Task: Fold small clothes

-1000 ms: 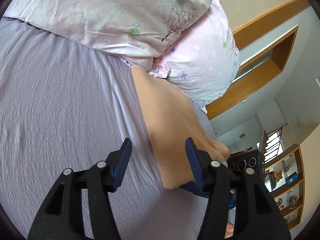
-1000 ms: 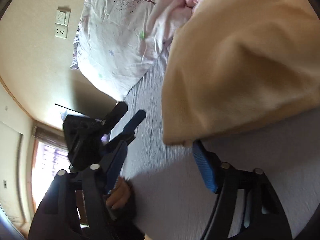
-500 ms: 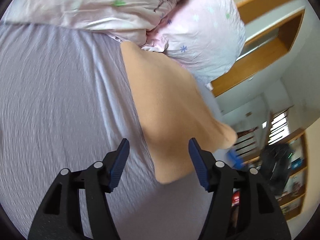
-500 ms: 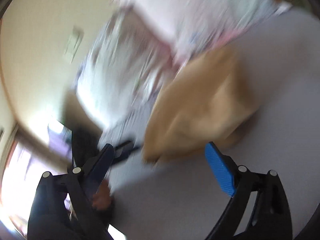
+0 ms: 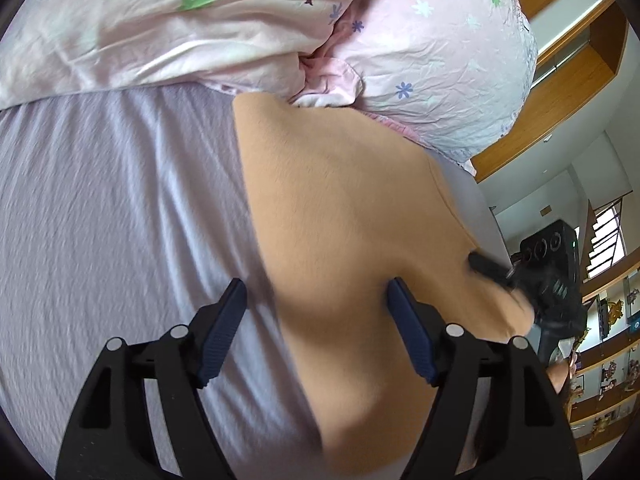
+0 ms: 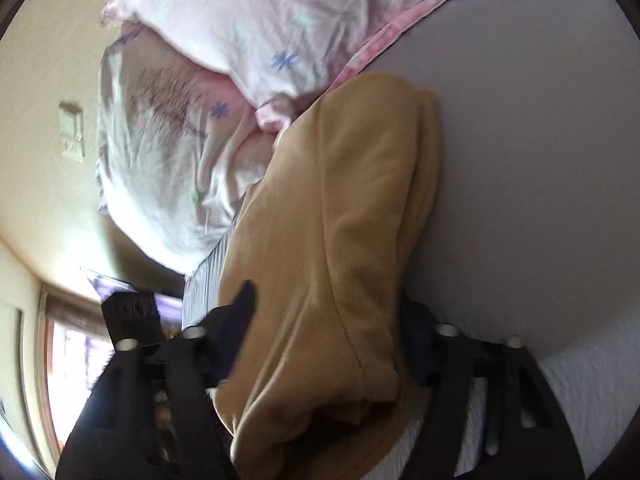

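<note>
A tan fleece garment lies on the lilac bed sheet, its far end against the pillows. My left gripper is open, its jaws wide, just above the garment's near left edge. My right gripper is open with the garment lying between its jaws; its right finger is partly hidden behind the cloth. The right gripper also shows in the left wrist view at the garment's right edge.
Pink floral pillows lie at the head of the bed, also in the right wrist view. Wooden shelving and a wall stand past the bed's right side. A window is at the far left.
The right gripper has swung in over the garment, which now lies between its jaws. The left gripper has moved forward over the garment's near edge. Both stay open.
</note>
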A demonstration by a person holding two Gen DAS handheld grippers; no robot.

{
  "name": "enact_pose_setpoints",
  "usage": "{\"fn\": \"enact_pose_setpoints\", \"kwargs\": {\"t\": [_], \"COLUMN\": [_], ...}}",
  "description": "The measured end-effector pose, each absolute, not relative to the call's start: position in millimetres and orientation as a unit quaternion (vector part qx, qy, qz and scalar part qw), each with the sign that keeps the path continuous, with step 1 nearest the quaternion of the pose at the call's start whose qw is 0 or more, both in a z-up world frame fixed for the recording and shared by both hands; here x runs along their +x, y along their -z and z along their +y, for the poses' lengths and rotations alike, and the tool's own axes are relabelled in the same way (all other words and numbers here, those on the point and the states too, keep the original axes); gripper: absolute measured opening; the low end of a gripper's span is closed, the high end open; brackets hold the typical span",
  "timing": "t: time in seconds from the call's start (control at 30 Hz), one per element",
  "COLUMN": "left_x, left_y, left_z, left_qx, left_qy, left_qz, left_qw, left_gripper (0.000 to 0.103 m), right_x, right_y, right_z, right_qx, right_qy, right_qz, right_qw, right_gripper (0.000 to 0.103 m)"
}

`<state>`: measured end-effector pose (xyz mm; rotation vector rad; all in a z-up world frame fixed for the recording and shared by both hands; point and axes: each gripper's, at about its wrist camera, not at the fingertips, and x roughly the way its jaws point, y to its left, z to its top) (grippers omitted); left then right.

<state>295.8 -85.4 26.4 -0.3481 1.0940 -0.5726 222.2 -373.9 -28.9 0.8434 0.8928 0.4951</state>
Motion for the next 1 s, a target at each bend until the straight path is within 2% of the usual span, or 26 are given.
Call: {"fn": "enact_pose_setpoints", "kwargs": {"t": [0.03,0.13,0.23,0.4,0.5,0.57,0.67,0.7,0.73,0.77,0.83,0.93,1.0], "left_x": [297,301,302,274,255,241,209,200,189,181,174,171,177], "left_y": [-26,-18,-19,-54,-60,-61,-75,-81,-88,-91,-93,-83,-64], "left_z": [-86,-84,-70,-14,32,57,75,70,61,51,34,6,-10], "left_qx": [-0.165,-0.196,-0.216,-0.204,-0.17,-0.166,-0.174,-0.175,-0.174,-0.173,-0.172,-0.168,-0.149], "left_qy": [0.269,0.277,0.293,0.286,0.24,0.203,0.215,0.229,0.256,0.28,0.312,0.344,0.325], "left_qz": [0.507,0.51,0.505,0.446,0.44,0.438,0.414,0.405,0.394,0.389,0.39,0.416,0.447], "left_qw": [0.802,0.791,0.783,0.823,0.848,0.86,0.867,0.868,0.865,0.86,0.849,0.825,0.82], "left_gripper": [0.061,0.041,0.029,0.029,0.033,0.029,0.029,0.03,0.034,0.037,0.049,0.053,0.054], "right_x": [221,221,222,228,239,229,188,172,164,156,151,160,180], "right_y": [31,31,19,-6,-5,-12,-45,-55,-61,-65,-64,-42,-13], "right_z": [-374,-375,-363,-303,-267,-269,-294,-297,-293,-283,-258,-229,-230], "right_qx": [0.395,0.413,0.413,0.354,0.296,0.279,0.319,0.334,0.341,0.346,0.337,0.317,0.315], "right_qy": [-0.239,-0.263,-0.289,-0.332,-0.306,-0.259,-0.246,-0.281,-0.313,-0.356,-0.395,-0.376,-0.301], "right_qz": [0.407,0.391,0.37,0.375,0.419,0.415,0.319,0.291,0.283,0.288,0.321,0.385,0.437], "right_qw": [0.788,0.779,0.78,0.79,0.802,0.826,0.858,0.851,0.84,0.819,0.792,0.781,0.787], "right_gripper": [0.041,0.037,0.035,0.033,0.038,0.041,0.057,0.072,0.084,0.087,0.09,0.09,0.09]}}
